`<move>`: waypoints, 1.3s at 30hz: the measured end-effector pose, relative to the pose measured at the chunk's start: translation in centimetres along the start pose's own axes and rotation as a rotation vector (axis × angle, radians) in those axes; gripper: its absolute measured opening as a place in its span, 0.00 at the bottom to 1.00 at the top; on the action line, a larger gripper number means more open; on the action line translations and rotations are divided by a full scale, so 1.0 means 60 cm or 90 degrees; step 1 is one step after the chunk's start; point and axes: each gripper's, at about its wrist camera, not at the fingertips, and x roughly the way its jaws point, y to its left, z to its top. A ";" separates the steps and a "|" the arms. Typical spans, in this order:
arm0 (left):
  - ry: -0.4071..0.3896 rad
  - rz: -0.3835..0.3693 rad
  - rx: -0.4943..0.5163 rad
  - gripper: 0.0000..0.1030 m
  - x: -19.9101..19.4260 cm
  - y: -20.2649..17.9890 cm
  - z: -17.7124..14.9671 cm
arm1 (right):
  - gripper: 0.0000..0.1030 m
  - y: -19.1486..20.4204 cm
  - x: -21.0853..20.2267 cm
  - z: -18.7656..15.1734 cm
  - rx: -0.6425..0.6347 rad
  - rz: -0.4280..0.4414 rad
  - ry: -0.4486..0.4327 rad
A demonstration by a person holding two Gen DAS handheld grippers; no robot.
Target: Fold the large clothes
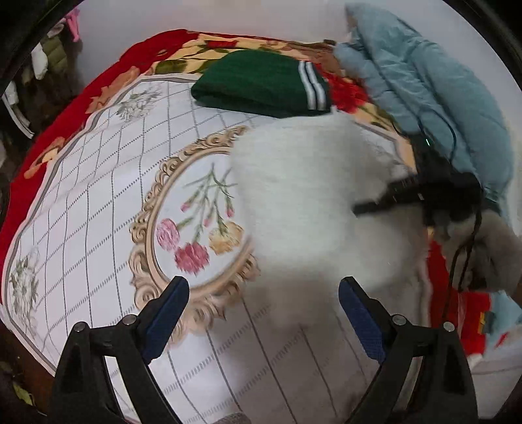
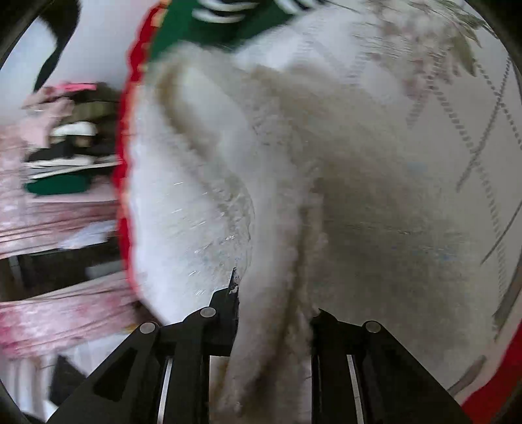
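A white fluffy garment (image 1: pixel 310 202) lies on the bed, blurred by motion, to the right of the floral medallion. My left gripper (image 1: pixel 263 313) is open and empty, its blue-padded fingers (image 1: pixel 166 313) hovering just above the garment's near edge. My right gripper (image 1: pixel 375 205) shows in the left wrist view on the garment's right side. In the right wrist view the right gripper (image 2: pixel 274 310) is shut on a fold of the white garment (image 2: pixel 293 195), which bunches up between its jaws.
A folded green garment with white stripes (image 1: pixel 264 83) lies at the far side of the bed; it also shows in the right wrist view (image 2: pixel 208 22). A light blue quilt (image 1: pixel 424 81) is heaped at the right. The red floral blanket (image 1: pixel 42 137) borders the white checked sheet (image 1: pixel 98 195). Cables (image 1: pixel 463 254) hang at the right.
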 end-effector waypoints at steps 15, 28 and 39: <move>0.058 0.072 0.032 0.91 0.157 -0.045 0.055 | 0.56 -0.007 -0.117 -0.139 0.132 0.009 -0.018; 0.064 0.073 0.002 0.91 0.133 -0.047 0.073 | 0.15 0.004 -0.087 -0.159 0.099 -0.037 -0.161; 0.065 0.083 -0.051 0.91 0.154 -0.030 0.082 | 0.84 -0.034 -0.151 -0.126 0.073 -0.114 -0.123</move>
